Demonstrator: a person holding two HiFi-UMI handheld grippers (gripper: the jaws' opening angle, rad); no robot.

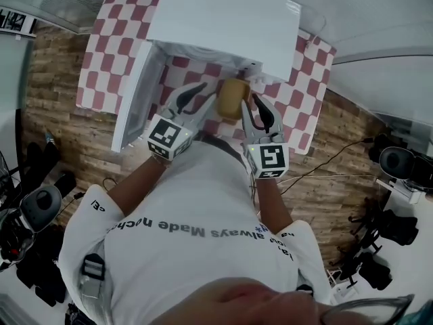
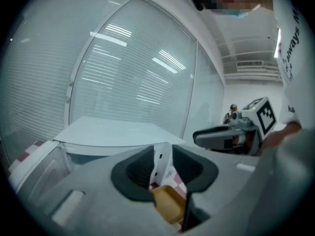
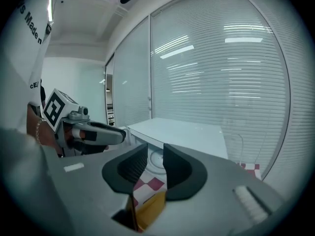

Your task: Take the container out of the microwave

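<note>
Now the tan container [image 1: 233,98] hangs just in front of the open white microwave [image 1: 223,19], above the checked bench [image 1: 108,53]. The left gripper [image 1: 201,102] and right gripper [image 1: 256,110] flank it, each with its fingers drawn narrow and pinching one side of the container's rim.

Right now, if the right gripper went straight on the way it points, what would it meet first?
Probably the open microwave, whose turntable shows between the jaws, beyond the container that the right gripper holds; how far off is unclear.
</note>
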